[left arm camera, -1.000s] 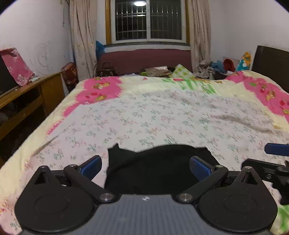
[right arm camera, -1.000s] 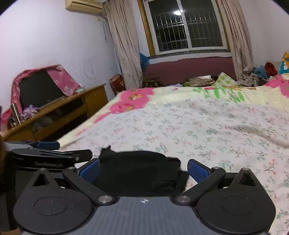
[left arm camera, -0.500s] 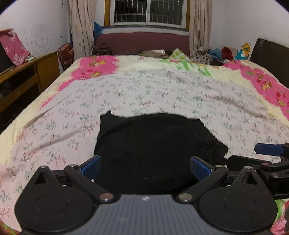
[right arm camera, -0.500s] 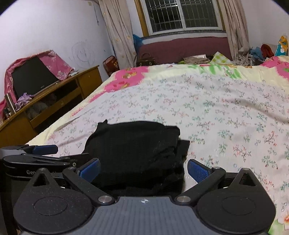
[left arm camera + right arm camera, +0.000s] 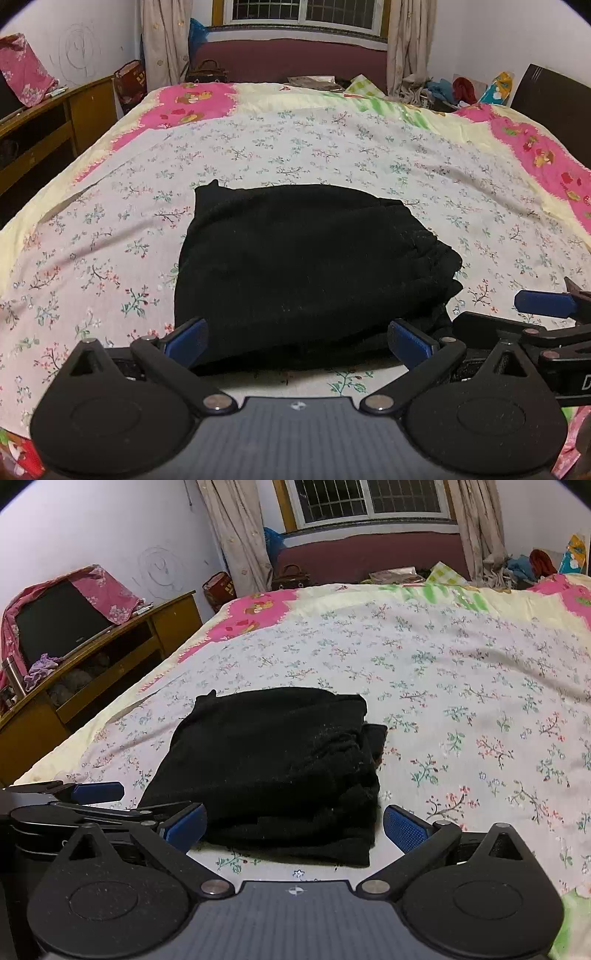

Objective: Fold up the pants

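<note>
Blue-padded fingers (image 5: 186,338) of the left gripper (image 5: 297,338) and the right gripper (image 5: 293,821) stand spread wide, holding nothing, at the near edge of the folded black pants (image 5: 306,266), which lie mid-frame on the floral bed (image 5: 332,147).

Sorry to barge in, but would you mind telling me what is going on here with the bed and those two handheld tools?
A person is folding pants with a pair of tongs in each hand. The black pants lie on the floral bedsheet as a compact, layered rectangle, so the folding looks essentially done. The left tongs and the right tongs are both open and empty, held just short of the bundle's near edge, side by side. Neither is gripping the fabric.
</note>
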Action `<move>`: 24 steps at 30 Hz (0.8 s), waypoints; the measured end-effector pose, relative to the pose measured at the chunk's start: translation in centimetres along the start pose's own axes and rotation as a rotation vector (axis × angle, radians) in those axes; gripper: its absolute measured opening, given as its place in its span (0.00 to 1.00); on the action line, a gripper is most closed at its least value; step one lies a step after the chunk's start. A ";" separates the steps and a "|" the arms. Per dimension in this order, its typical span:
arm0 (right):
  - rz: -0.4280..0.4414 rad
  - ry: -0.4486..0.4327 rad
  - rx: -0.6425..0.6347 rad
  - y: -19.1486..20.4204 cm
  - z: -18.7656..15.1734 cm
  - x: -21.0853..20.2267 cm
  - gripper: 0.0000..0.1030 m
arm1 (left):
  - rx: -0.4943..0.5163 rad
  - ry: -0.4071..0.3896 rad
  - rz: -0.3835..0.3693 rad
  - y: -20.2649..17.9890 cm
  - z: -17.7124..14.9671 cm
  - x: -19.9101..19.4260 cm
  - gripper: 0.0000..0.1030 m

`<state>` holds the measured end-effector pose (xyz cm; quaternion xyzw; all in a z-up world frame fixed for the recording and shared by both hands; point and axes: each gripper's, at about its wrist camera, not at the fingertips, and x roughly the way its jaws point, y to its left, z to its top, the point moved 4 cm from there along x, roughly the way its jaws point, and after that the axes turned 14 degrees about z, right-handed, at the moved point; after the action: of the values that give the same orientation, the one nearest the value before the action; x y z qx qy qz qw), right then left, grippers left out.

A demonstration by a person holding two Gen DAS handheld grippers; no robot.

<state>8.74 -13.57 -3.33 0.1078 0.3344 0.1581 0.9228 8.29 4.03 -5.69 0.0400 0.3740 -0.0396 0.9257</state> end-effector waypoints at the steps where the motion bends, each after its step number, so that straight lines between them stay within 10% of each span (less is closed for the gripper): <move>1: 0.001 0.002 0.004 0.0 -0.1 0.0 0.89 | -0.004 0.002 -0.005 0.0 0.0 0.0 1.00; 24: 0.035 -0.010 0.011 0.8 -0.1 -0.7 0.89 | 0.019 -0.101 0.101 0.4 0.5 -2.3 1.00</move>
<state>8.01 -13.05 -2.71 0.1195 0.3287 0.1721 0.9209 7.01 4.51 -3.67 0.0655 0.3240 0.0018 0.9438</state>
